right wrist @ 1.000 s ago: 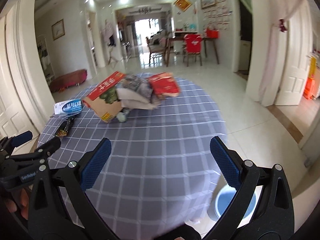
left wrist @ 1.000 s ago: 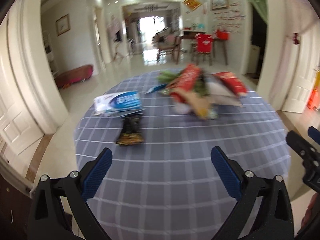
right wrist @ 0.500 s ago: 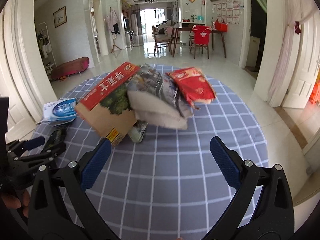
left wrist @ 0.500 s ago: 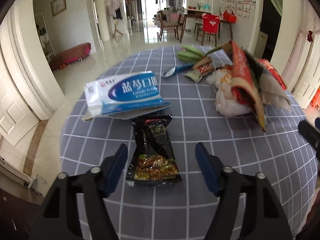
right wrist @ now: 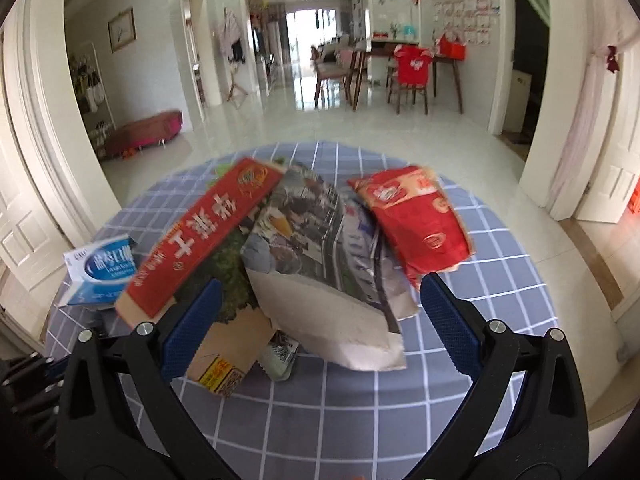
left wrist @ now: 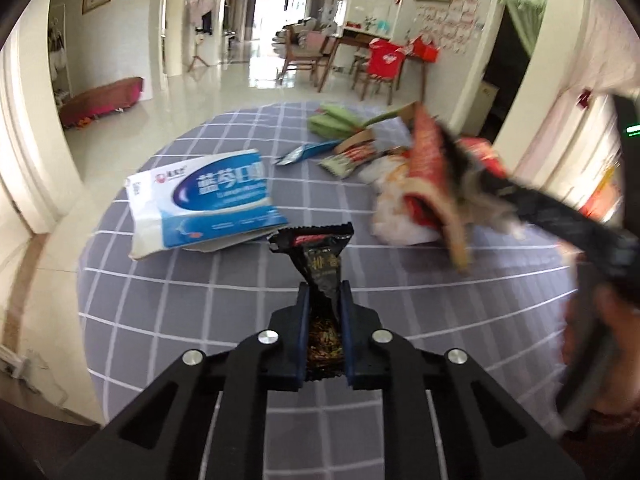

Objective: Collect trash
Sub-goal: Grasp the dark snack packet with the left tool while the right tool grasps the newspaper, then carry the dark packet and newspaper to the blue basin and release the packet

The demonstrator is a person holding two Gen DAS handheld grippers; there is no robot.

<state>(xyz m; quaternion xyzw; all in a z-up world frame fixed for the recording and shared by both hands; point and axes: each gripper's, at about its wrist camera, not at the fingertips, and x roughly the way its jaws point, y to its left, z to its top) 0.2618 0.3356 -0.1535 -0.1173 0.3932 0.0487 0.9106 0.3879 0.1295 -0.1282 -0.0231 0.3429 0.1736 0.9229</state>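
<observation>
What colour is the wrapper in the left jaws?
Black wrapper, with a red strip near its top edge; left wrist view shows it best.

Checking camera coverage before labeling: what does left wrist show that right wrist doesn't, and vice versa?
Left wrist only: the left tongs shut on the black snack wrapper, plus green packets and small sachets behind the pile.

Right wrist only: the right tongs open around the pile, and the newspaper-print bag face on.

Both: the blue-and-white pack, the red box, the red bag and the checked tablecloth.
</observation>
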